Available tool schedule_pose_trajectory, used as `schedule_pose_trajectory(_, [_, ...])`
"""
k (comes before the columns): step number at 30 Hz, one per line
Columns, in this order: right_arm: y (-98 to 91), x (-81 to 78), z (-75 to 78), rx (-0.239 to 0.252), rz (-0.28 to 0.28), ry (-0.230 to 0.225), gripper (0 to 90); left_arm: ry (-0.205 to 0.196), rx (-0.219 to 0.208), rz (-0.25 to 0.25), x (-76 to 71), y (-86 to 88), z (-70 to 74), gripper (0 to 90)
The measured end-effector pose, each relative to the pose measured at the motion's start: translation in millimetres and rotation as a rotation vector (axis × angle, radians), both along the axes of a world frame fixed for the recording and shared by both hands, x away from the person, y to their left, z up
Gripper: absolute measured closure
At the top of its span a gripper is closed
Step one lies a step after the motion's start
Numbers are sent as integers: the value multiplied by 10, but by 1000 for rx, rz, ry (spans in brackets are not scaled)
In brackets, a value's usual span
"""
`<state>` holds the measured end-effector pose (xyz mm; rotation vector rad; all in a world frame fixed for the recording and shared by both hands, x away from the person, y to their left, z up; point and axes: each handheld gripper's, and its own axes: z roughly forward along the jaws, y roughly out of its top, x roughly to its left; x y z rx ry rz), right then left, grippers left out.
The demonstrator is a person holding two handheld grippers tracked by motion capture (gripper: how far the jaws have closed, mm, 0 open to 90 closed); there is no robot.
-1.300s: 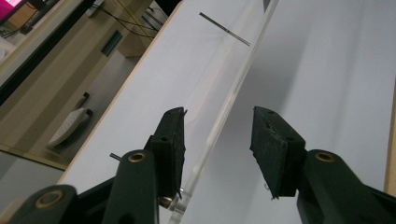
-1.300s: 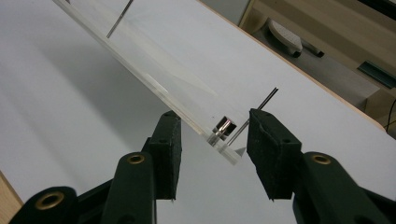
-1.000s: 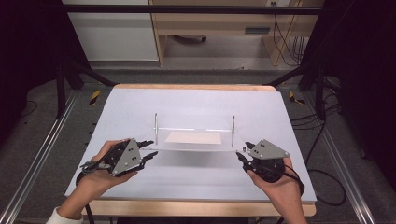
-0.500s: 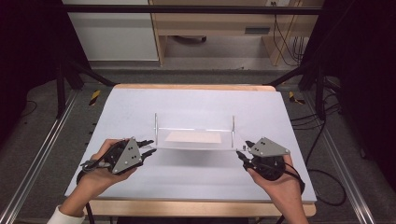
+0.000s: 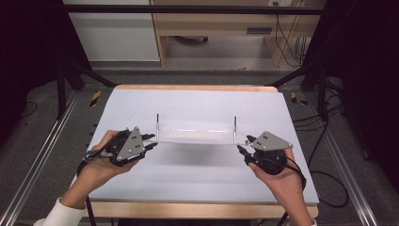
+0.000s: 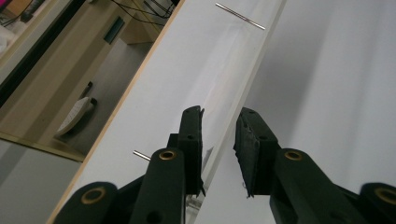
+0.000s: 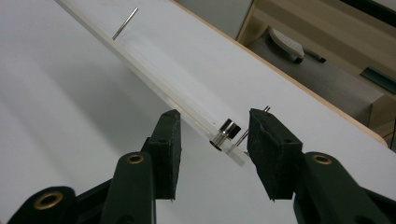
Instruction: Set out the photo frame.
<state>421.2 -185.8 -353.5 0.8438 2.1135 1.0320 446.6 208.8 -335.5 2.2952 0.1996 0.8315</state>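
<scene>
Clear plate (image 5: 195, 134) is being kept on the table (image 5: 197, 179) centre, between both claws. Left claw (image 6: 219, 135) has just been closing around its edge, gap remaining; right claw (image 7: 212, 140) is being held open around its corner.

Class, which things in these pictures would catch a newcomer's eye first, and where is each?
A clear acrylic plate with thin upright metal pins sits mid-table on the white tabletop. The left gripper and right gripper flank its two ends, fingers straddling its edge.

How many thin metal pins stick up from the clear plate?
2. One pin stands at the clear plate's left end, the other pin at its right end. More small ones could be hidden.
</scene>
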Motion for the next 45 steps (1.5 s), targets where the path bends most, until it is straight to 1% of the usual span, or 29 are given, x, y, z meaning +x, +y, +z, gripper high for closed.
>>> schedule_pose_trajectory(4, [-3, 63, 25, 5, 5, -12, 550, 7, -8, -6, 64, 5, 47, 718])
schedule_pose_trajectory(6, [-1, 95, 40, 3, 11, -17, 547, 10, -3, -9, 99, 5, 79, 718])
schedule_pose_trajectory(10, [6, 168, 73, 11, 27, -36, 507, 19, -8, -13, 170, 9, 131, 716])
schedule_pose_trajectory(14, [10, 243, 78, 12, 30, -38, 497, 30, -13, -16, 224, 12, 169, 714])
schedule_pose_trajectory(16, [27, 258, 72, 6, 27, -58, 462, 33, -12, -18, 244, 12, 184, 714])
schedule_pose_trajectory(17, [36, 265, 73, 3, 24, -67, 459, 33, -11, -18, 249, 12, 188, 714])
schedule_pose_trajectory(19, [44, 275, 80, 3, 24, -71, 458, 36, -14, -18, 268, 12, 201, 714])
schedule_pose_trajectory(22, [46, 286, 87, 5, 25, -89, 477, 36, -17, -17, 297, 10, 219, 712])
schedule_pose_trajectory(26, [30, 316, 95, 17, 35, -86, 517, 36, -16, -16, 337, 9, 247, 709])
schedule_pose_trajectory(29, [28, 343, 107, 19, 29, -89, 525, 30, -20, -10, 371, 5, 266, 703])
schedule_pose_trajectory(33, [2, 364, 123, 27, 24, -92, 541, 34, -22, -7, 407, 2, 289, 700])
schedule_pose_trajectory(37, [-18, 388, 122, 35, 6, -90, 554, 36, -29, -6, 440, 3, 306, 697])
schedule_pose_trajectory(45, [-9, 434, 151, 38, -2, -95, 557, 40, -41, -3, 499, 6, 333, 688])
